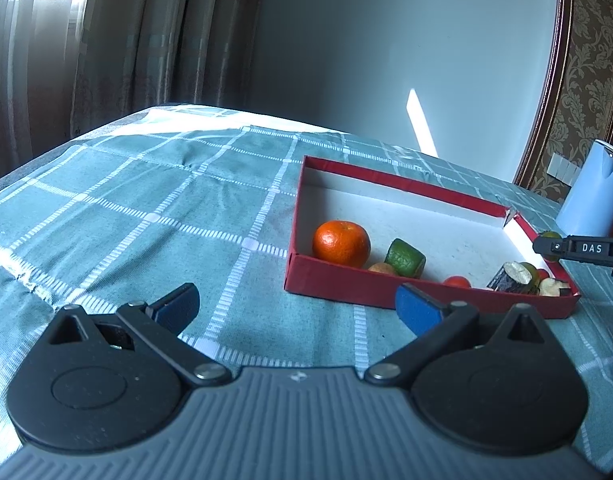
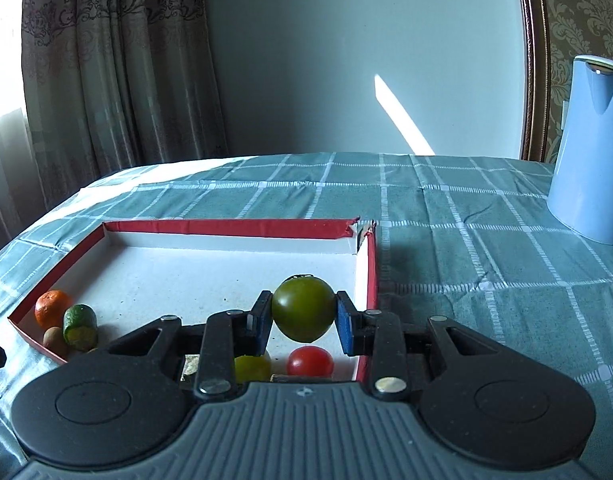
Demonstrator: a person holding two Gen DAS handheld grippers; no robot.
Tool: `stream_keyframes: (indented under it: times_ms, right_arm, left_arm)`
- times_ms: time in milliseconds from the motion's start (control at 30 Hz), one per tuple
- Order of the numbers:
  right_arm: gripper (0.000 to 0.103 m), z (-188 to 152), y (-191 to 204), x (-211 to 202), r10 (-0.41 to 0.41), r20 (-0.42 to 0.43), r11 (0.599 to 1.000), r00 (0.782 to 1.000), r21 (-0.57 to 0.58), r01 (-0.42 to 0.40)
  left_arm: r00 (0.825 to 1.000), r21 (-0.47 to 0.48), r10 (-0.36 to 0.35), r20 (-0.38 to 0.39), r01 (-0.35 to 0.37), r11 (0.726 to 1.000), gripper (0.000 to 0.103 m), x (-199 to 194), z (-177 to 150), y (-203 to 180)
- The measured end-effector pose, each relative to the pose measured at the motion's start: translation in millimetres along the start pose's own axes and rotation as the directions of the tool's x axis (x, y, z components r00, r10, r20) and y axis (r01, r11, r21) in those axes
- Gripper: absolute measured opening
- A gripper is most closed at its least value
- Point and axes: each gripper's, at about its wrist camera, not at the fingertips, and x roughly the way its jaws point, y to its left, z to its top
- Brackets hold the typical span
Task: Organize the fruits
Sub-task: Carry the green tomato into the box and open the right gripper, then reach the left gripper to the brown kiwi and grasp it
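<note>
A red box (image 1: 358, 290) with a white floor lies on the checked cloth; it also shows in the right wrist view (image 2: 234, 227). Inside are an orange (image 1: 341, 243), a cut green fruit (image 1: 404, 258), a small brown fruit (image 1: 381, 268), a red cherry tomato (image 2: 309, 362), a yellow-green one (image 2: 252, 367) and dark cut pieces (image 1: 510, 278). My right gripper (image 2: 304, 316) is shut on a green tomato (image 2: 303, 309), held above the box's near right corner. My left gripper (image 1: 298, 308) is open and empty, over the cloth in front of the box's left end.
A tall blue jug (image 2: 590, 148) stands on the cloth to the right of the box. The table's back edge meets a pale wall; curtains hang at the left. The right gripper's tip (image 1: 578, 248) shows at the left wrist view's right edge.
</note>
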Motion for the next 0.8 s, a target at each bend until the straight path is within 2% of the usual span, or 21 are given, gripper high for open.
stream_keyframes:
  times_ms: [200,333,467,533,600,733,800]
  right_arm:
    - [0.034,-7.8,-4.3,14.1,-0.013,-0.033,1.0,0.999,0.007,0.013]
    - [0.044,-6.4,-6.7,7.4,0.015,-0.015,1.0,1.0,0.023,-0.015]
    - [0.045,-10.8,-7.9,-17.8,0.001,0.052,0.999,0.999,0.039,-0.003]
    - [0.054,-17.1,-9.0,-34.1,-0.011,0.086,0.999,0.996,0.046,0.008]
    - [0.068,-28.5,-14.4,-55.7,-0.016,0.125,0.996,0.992,0.087,0.005]
    - [0.068,-51.5,-24.4,-83.2,-0.011,0.143,0.989,0.99,0.147,-0.01]
    - [0.069,-61.2,-25.2,-88.3,0.004,0.129,0.989,0.992,0.146,-0.023]
  left_arm:
    - [1.0,0.003,-0.013,-0.005,0.013,1.0,0.103,0.7,-0.6,0.1]
    - [1.0,0.004,-0.014,-0.007,0.014,1.0,0.103,1.1,-1.0,-0.2]
    - [1.0,0.0,-0.006,-0.009,0.006,1.0,0.103,1.5,-1.3,0.6]
    - [1.0,0.001,-0.004,-0.015,0.004,1.0,0.103,2.2,-1.4,0.5]
    - [1.0,0.006,0.0,-0.015,0.0,1.0,0.103,1.7,-1.6,-0.6]
    - [1.0,0.027,-0.002,-0.014,0.002,1.0,0.103,-0.2,-2.2,-4.8]
    - [1.0,0.073,0.012,0.006,-0.012,0.997,0.103,-4.1,-3.3,-13.5]
